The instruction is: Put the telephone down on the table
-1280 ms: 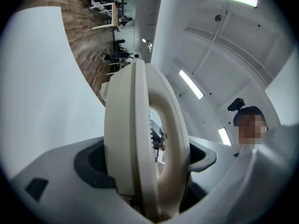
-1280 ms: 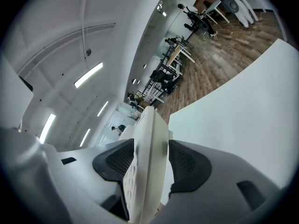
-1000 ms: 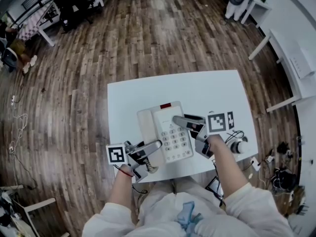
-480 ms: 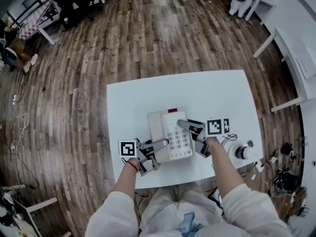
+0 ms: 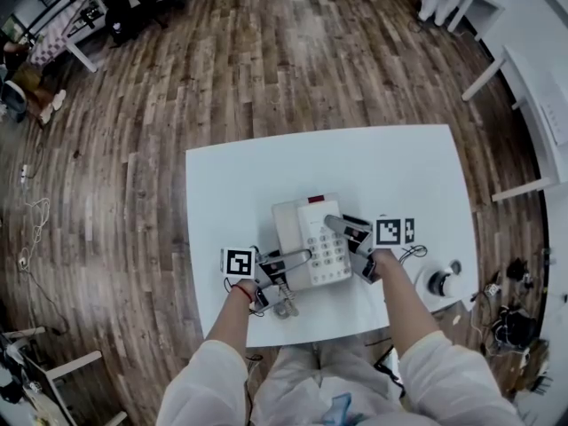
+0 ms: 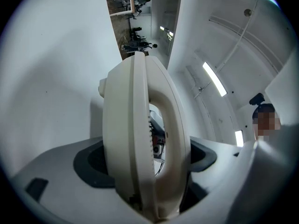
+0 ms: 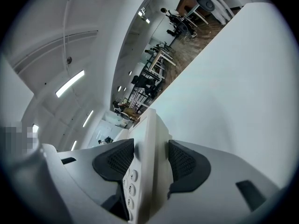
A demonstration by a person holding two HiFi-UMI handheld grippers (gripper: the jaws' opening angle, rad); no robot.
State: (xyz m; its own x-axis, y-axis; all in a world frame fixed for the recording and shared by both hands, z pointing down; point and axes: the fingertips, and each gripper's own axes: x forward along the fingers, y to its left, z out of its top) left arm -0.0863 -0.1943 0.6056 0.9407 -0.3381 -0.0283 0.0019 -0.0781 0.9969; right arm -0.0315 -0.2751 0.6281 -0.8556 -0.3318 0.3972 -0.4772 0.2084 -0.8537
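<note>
A cream telephone [image 5: 306,229] with a keypad and a small red window lies flat over the front half of the white table [image 5: 355,162]. Whether it touches the top, I cannot tell. My left gripper [image 5: 302,257] comes in from the front left. In the left gripper view it [image 6: 147,160] is shut on the handset [image 6: 135,125], which fills the space between the dark pads. My right gripper [image 5: 339,226] holds the phone's right side. The right gripper view shows it [image 7: 152,160] shut on the base's edge [image 7: 150,134], with buttons visible beside the left pad.
A round black-and-white object [image 5: 437,282] with a thin cable [image 5: 413,254] sits at the table's front right corner. A short cord end [image 5: 286,307] hangs below the left gripper near the front edge. Wooden floor surrounds the table, and other white tables [image 5: 532,87] stand at the right.
Both grippers have carried the telephone lower toward the tabletop. It looks smaller against the table, and the left gripper has shifted right with it.
</note>
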